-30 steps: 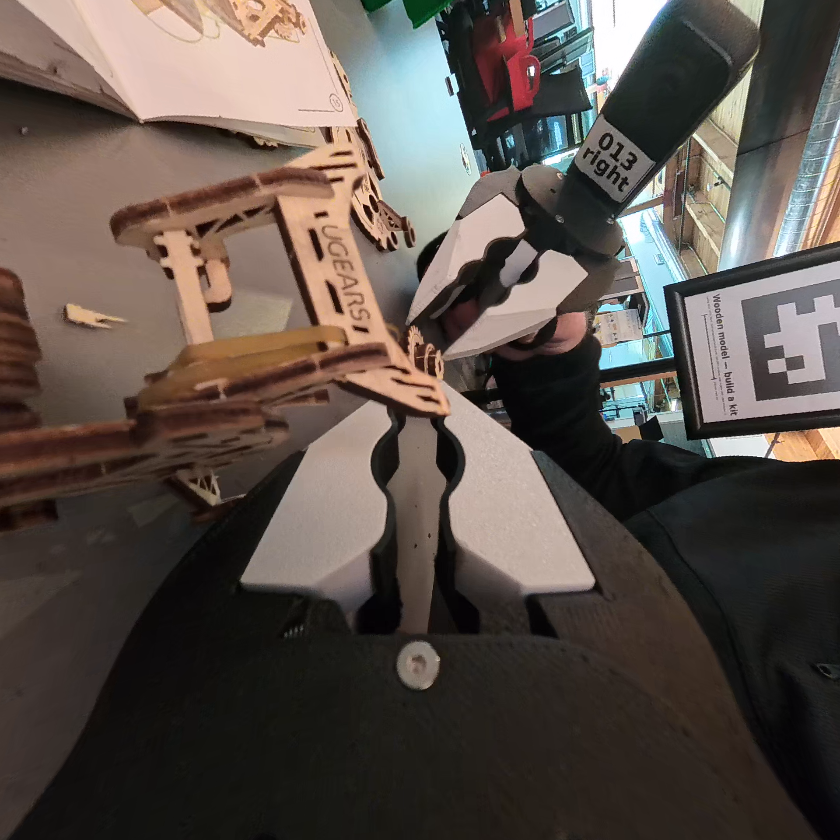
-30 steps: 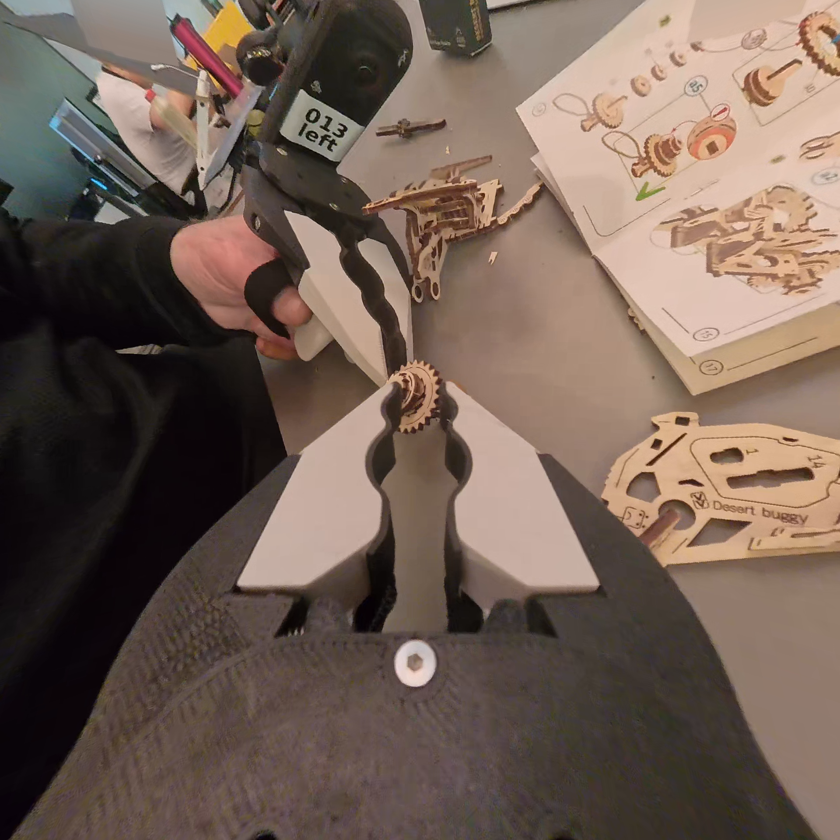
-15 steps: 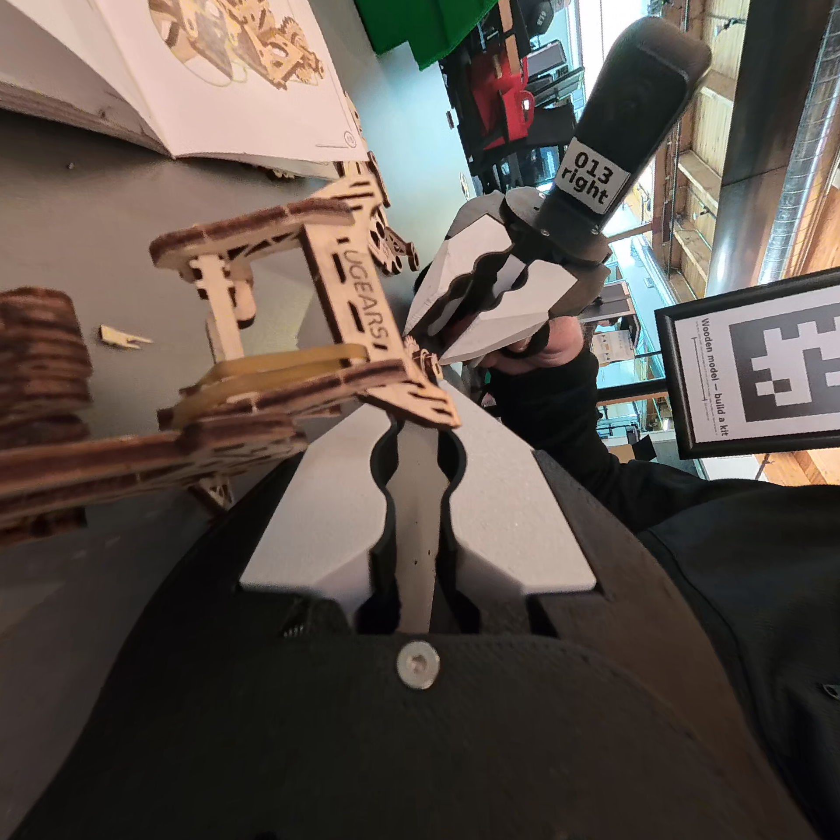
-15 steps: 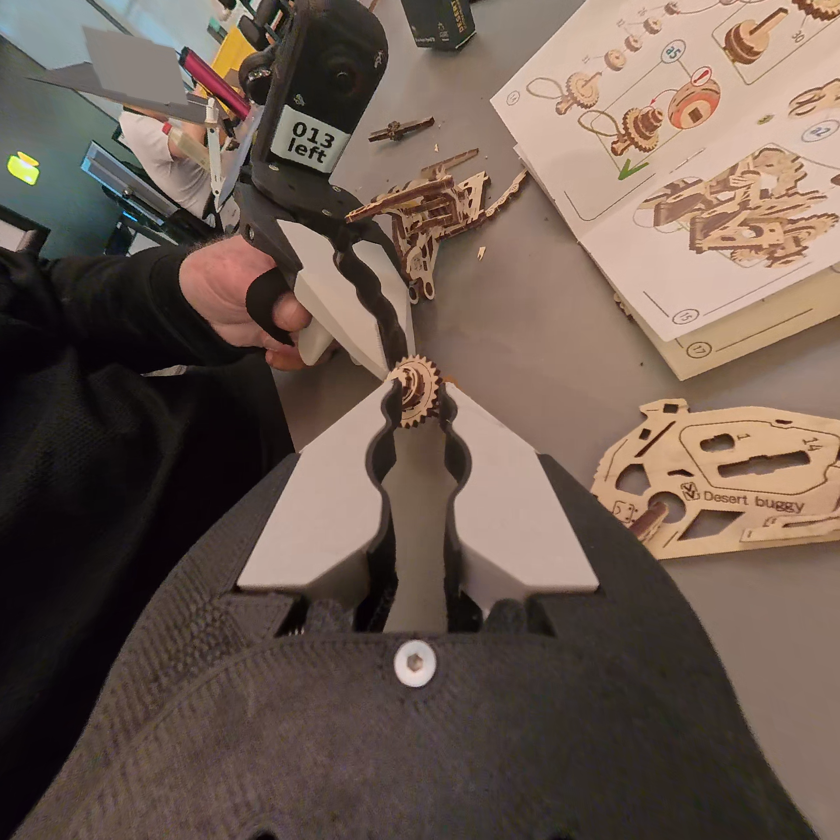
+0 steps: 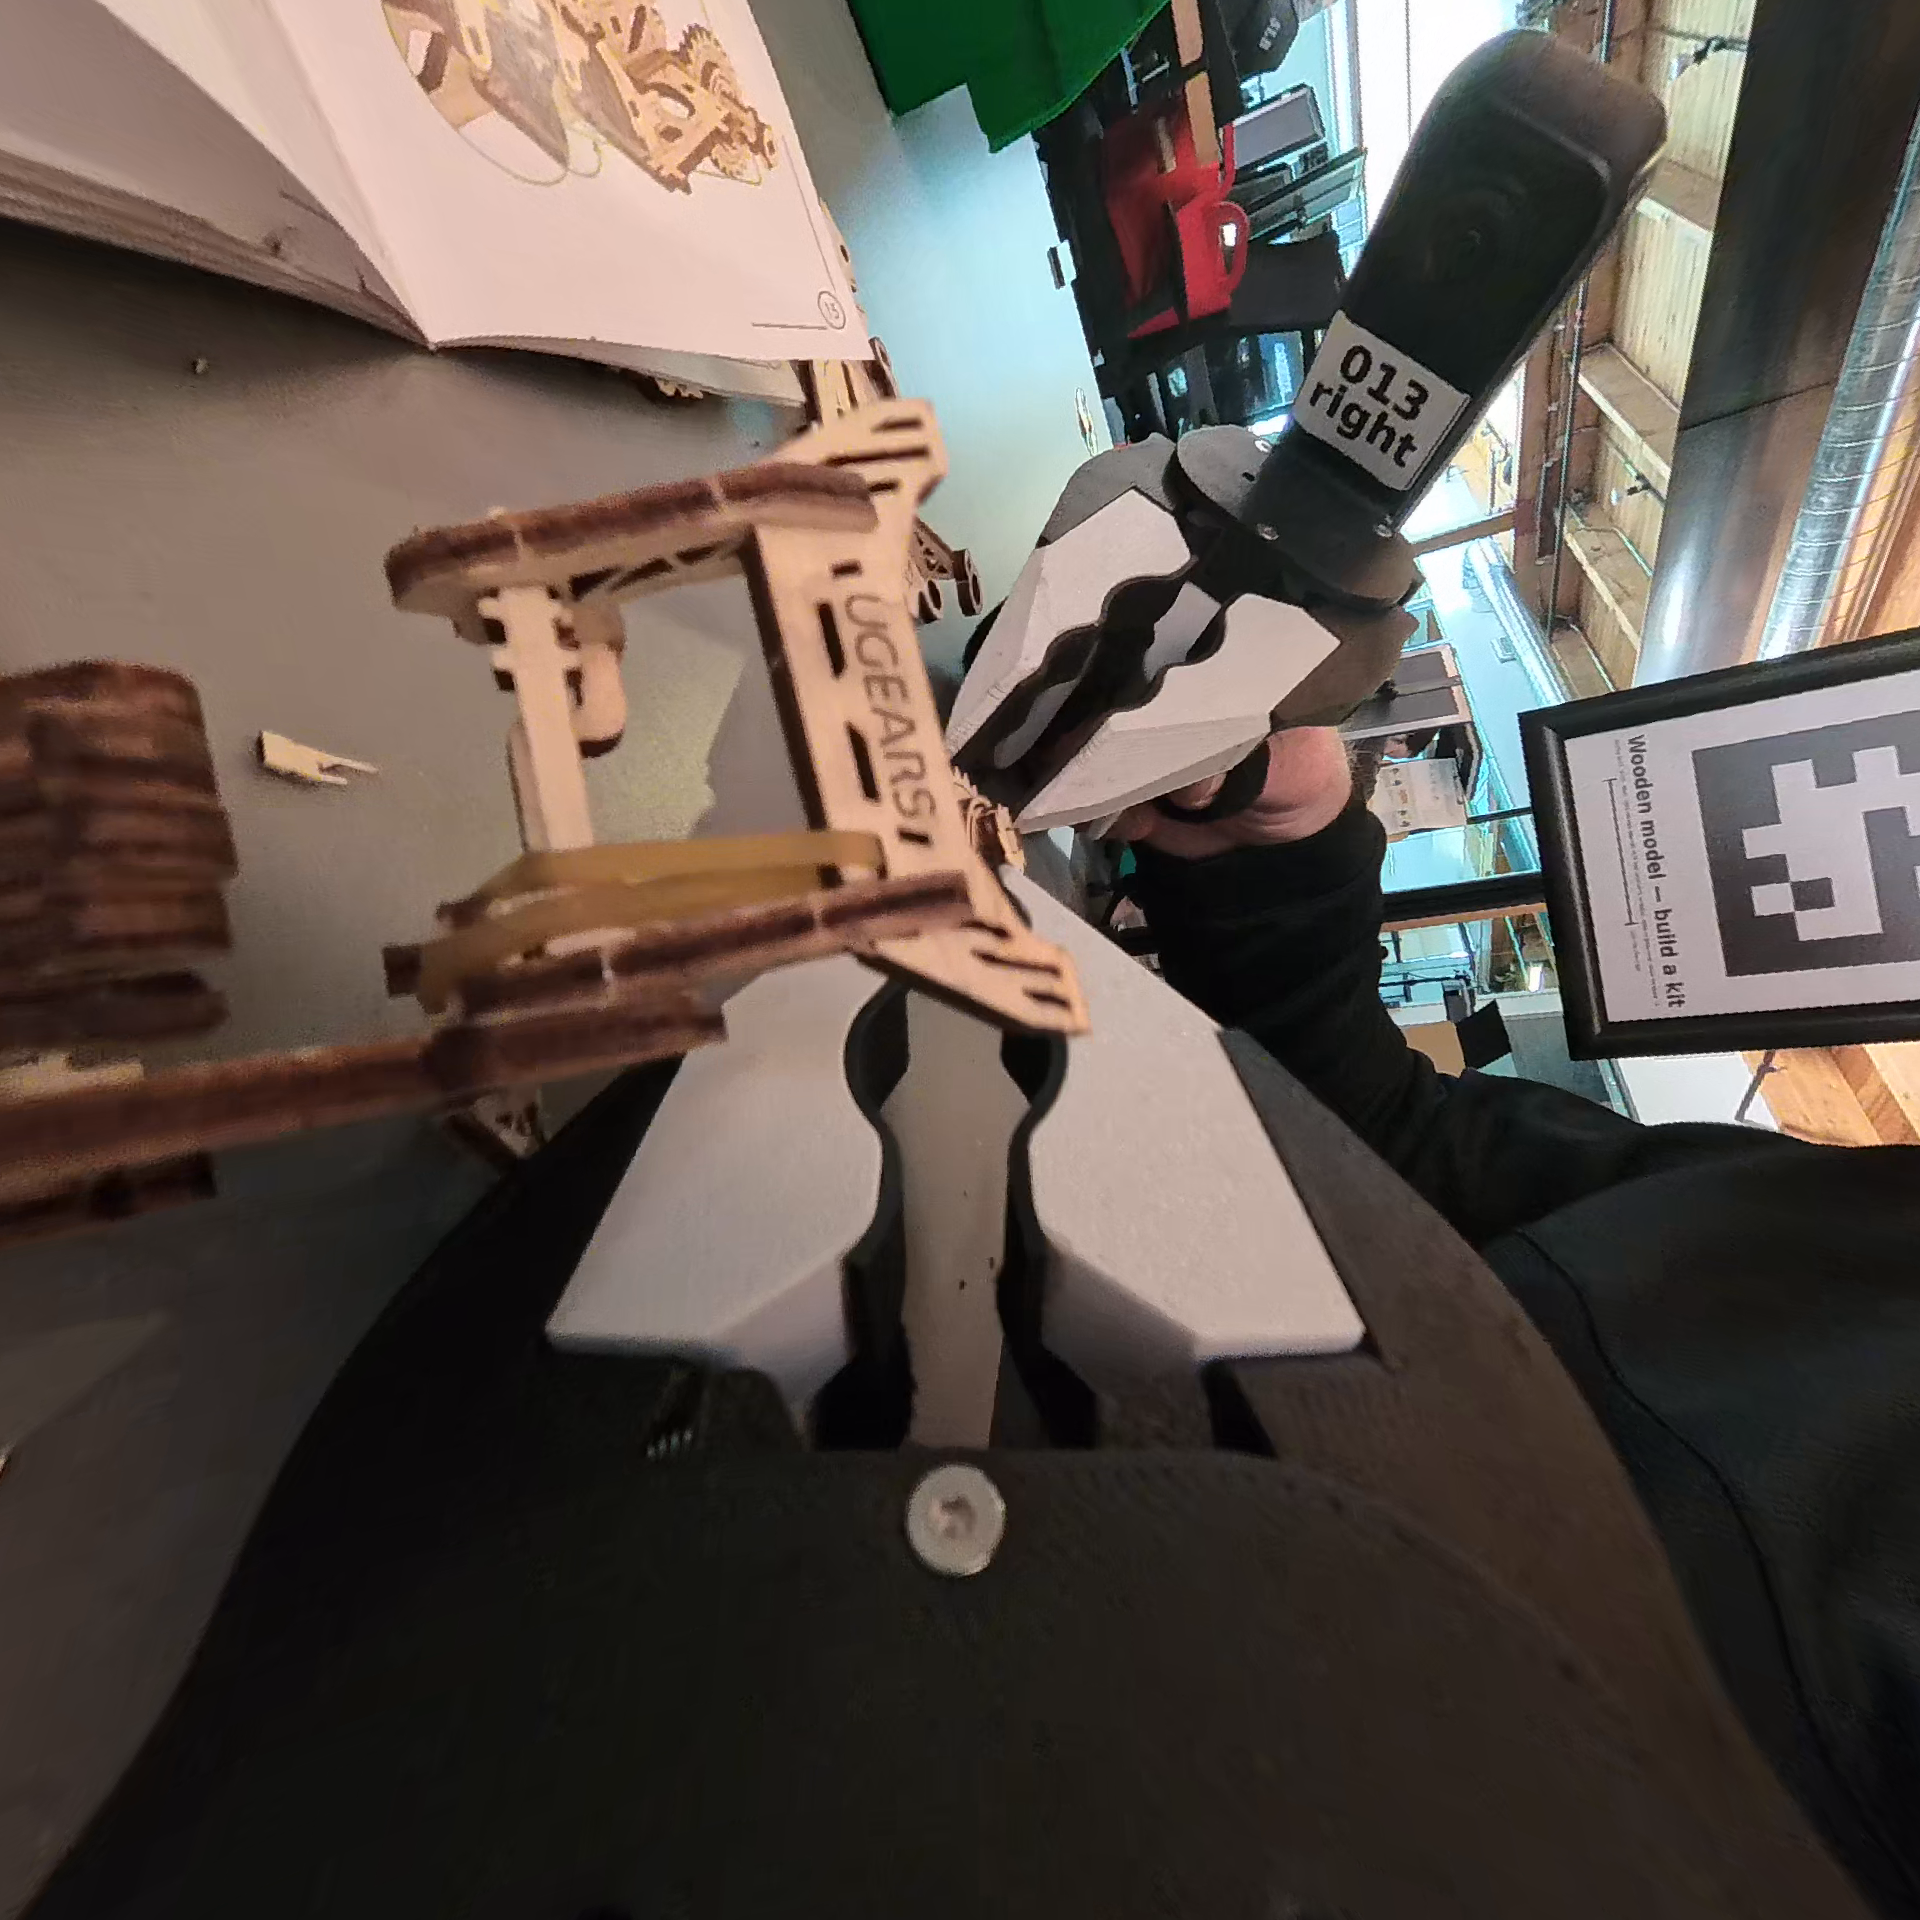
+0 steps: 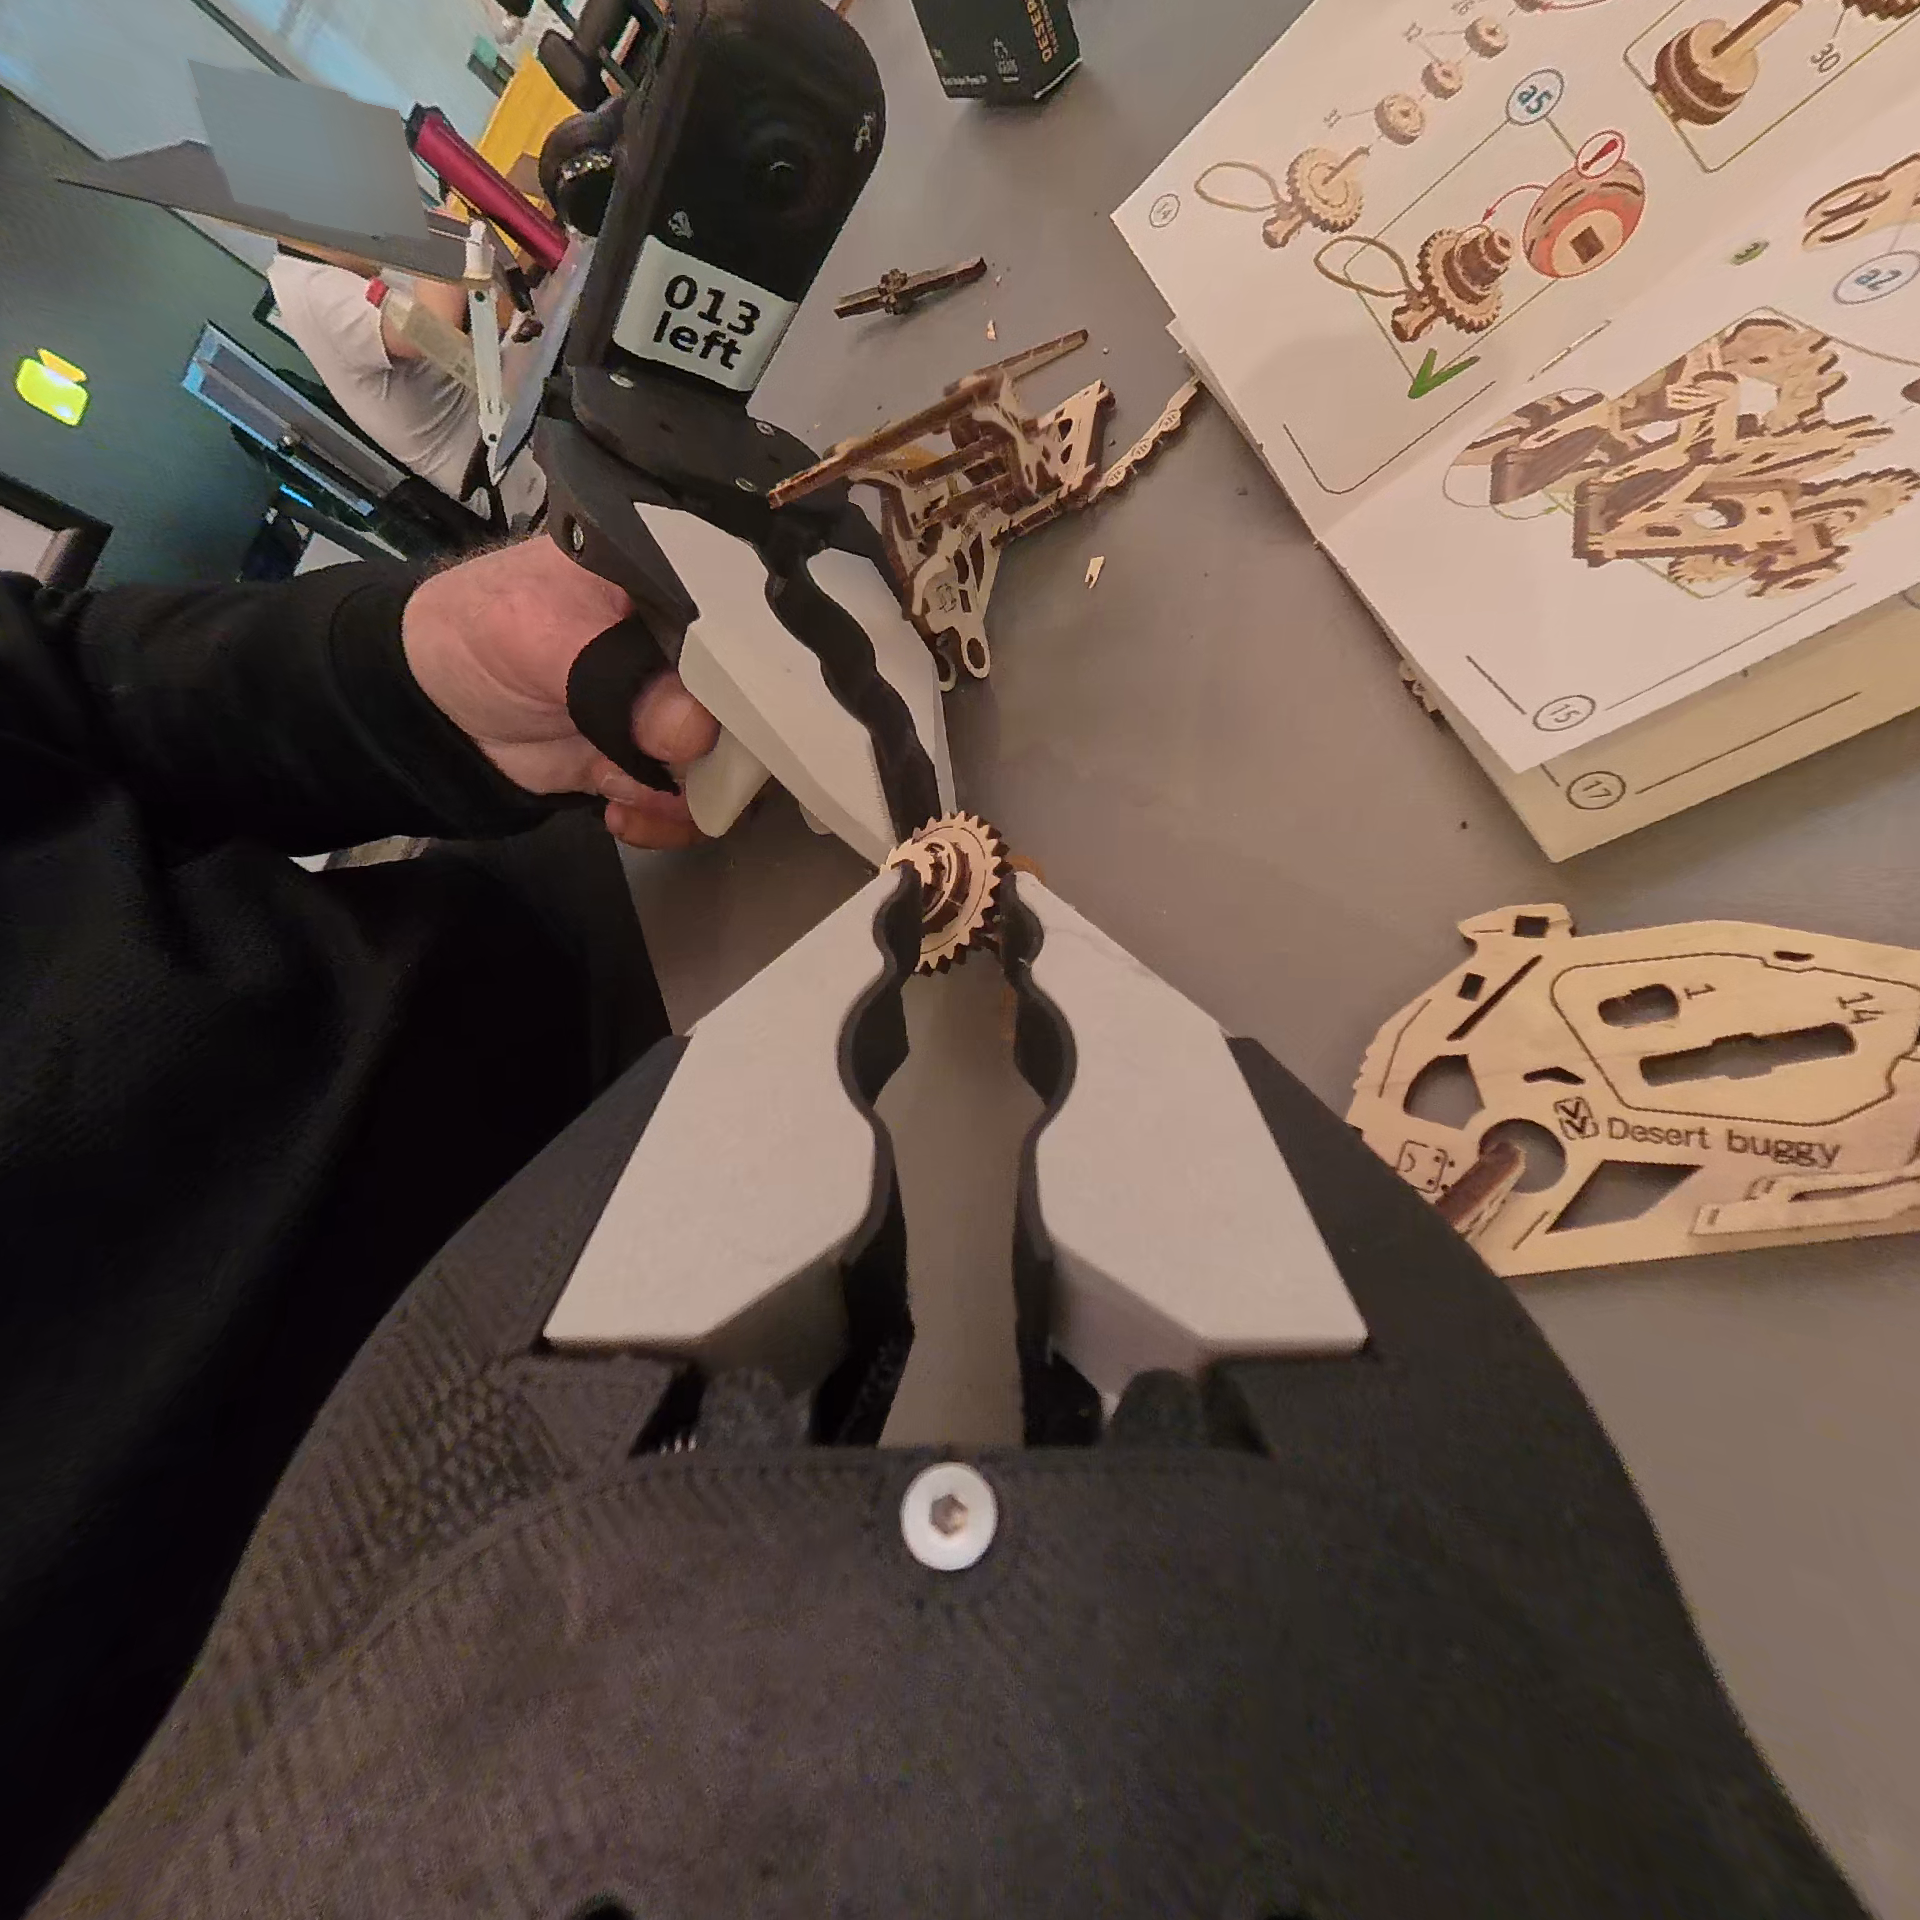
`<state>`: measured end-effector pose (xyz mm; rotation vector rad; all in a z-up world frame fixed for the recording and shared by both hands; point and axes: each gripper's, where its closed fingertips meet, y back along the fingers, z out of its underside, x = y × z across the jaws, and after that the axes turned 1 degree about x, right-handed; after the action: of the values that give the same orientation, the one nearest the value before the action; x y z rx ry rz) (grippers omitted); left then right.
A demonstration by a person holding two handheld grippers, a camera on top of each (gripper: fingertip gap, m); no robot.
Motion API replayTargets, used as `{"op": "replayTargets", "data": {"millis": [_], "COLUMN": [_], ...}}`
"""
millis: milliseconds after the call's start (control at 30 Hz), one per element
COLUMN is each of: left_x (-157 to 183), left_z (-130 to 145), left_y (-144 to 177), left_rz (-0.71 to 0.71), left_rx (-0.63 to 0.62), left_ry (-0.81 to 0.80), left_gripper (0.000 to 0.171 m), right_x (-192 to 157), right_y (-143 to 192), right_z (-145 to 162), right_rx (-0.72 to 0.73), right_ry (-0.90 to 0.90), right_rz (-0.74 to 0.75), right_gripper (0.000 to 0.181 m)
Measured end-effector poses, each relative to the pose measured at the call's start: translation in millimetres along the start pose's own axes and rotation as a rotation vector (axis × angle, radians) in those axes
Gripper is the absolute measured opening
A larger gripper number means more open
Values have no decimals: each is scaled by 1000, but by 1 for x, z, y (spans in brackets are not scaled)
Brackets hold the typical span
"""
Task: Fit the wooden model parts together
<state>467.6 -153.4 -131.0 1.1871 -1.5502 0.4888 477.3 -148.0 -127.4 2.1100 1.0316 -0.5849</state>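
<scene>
So the left gripper (image 5: 961, 1023) is clamped down on the frame (image 5: 727, 790), pinching a flat plywood plate at the frame's near end right between the fingertips, with only a thin gap left further back between the fingers. The frame is held up off the grey table (image 5: 260, 499), sticking out to the left of the tips. It's a laser-cut ply thing: pale faces, dark burnt edges, a slotted bar, two flat arms running off it, and some yellowish strips stacked in the lower arm. The far left part is blurry, looks like a stack of dark layers.

The right gripper (image 6: 951, 904) is squeezed onto a gear (image 6: 948, 896), a small toothed wheel with smaller discs stacked on its face. It sits right at the fingertips, jaws only as wide as the gear. In the left view the gear (image 5: 985, 826) is right up against the frame's bar, and the two grippers meet tip to tip there. Can't tell if it's seated.

On the table: an open booklet (image 6: 1558, 364), a cut-out ply sheet (image 6: 1662, 1091), another part-built assembly (image 6: 977, 488) and a small axle piece (image 6: 909, 286).
</scene>
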Motion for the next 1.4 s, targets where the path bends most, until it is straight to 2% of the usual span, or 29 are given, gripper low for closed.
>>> {"op": "replayTargets", "data": {"millis": [133,300,400,500,633,1033,1400], "left_x": [5,0,-1,0,6,0,-1], "left_z": [-3,-2,-3,-2,-5,-4,-3], "left_y": [0,0,-1,0,2,-1,0], "left_rz": [45,2,-4,4,52,-30,-29], "left_rx": [34,27,33,32,64,62,58], "left_ry": [22,23,19,20,40,-7,-9], "left_gripper": [18,8,8,8,19,12,13], "right_x": [1,0,1,1,1,1,1], "right_y": [1,1,1,1,1,0,-1], "right_z": [0,0,0,0,0,0,1], "right_rx": [4,0,1,1,1,-3,-12], "right_ry": [-1,2,2,13,10,18,30], "right_rz": [5,3,6,10,8,22,28], "right_gripper": [12,12,12,12,12,12,12]}}
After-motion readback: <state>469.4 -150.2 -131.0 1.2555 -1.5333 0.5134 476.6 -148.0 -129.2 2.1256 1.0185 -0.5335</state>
